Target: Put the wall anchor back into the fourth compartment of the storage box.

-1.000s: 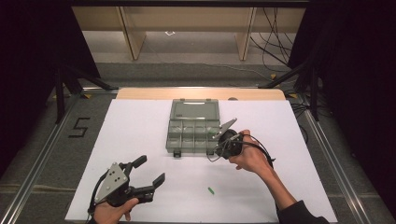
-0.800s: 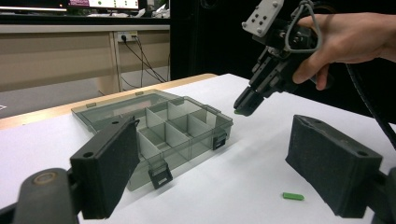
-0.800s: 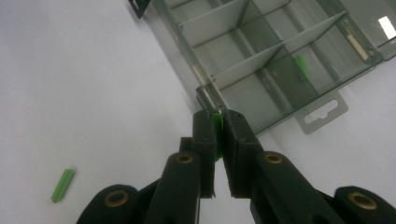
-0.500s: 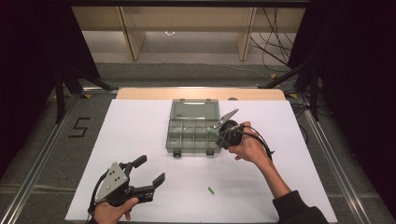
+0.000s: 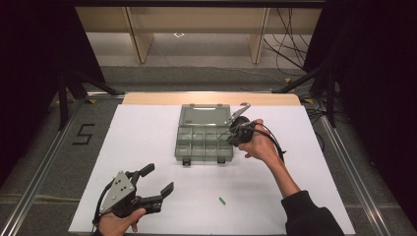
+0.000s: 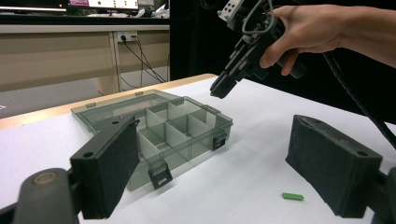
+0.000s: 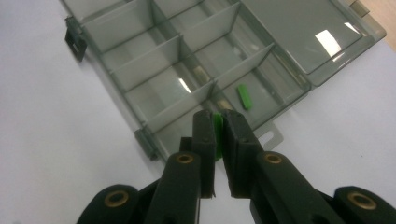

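The right gripper (image 7: 218, 122), black with two flat padded jaws, was pinching a small green plastic piece (image 7: 216, 129) between its tips. The jaws were pressed together on the piece, so only a thin green strip showed between them. In the high view the right gripper (image 5: 231, 140) was held in a hand (image 5: 259, 143) and hung over the right end of the clear grey plastic box with little compartments (image 5: 204, 142). In the left gripper view the green piece (image 6: 212, 94) peeked out at the tip, up in the air above the box (image 6: 154, 128) and not touching it. Just past the tips, a second small green plastic piece (image 7: 244, 96) lay flat on the floor of one compartment near the box's corner. The box's clear lid (image 7: 299, 32) lay open and flat behind the compartments. The box sat on a big white sheet (image 5: 147, 137) that covered the table. A third small green piece (image 5: 222, 200) lay alone on the white sheet, well apart from the box and nearer the person. The left gripper (image 5: 156, 182) was near the front left part of the sheet, held in the other hand (image 5: 118, 223). Its jaws were spread wide with nothing between them.
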A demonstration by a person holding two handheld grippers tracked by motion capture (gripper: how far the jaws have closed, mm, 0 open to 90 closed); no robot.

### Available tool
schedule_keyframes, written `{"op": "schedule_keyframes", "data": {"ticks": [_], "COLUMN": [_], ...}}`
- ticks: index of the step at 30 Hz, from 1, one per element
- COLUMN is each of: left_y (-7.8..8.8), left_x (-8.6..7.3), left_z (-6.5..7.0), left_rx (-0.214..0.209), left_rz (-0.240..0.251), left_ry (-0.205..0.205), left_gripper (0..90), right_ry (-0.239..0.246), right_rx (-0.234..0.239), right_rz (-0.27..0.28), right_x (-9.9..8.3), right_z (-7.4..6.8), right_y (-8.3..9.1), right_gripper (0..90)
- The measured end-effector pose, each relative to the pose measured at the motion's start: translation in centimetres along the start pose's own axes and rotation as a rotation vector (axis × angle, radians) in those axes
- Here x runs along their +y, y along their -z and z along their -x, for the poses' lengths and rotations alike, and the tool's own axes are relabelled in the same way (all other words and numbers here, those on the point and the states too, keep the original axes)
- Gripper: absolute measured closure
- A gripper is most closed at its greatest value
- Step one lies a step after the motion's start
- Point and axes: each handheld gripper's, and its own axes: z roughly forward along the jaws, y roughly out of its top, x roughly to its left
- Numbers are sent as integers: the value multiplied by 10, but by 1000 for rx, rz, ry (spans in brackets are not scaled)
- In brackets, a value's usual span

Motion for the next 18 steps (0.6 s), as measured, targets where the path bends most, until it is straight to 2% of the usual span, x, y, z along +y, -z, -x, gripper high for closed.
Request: {"op": "schedule_keyframes", "data": {"ticks": [7,11,18], "left_y": [0,0,-1], "left_x": [0,0,0], "left_z": [0,0,0], "left_rx": [0,0,-6], "left_rz": [0,1,10], "left_ry": [0,-2,2], "left_gripper": [160,160,160], "right_ry": [-23,-34,-58], "right_rx": [-14,-38,-46], "right_rz": [6,22,9], "right_x": [5,8,13], "right_z": [9,14,21], "right_y": [-8,-12,-19], "right_gripper": [842,842,842]}}
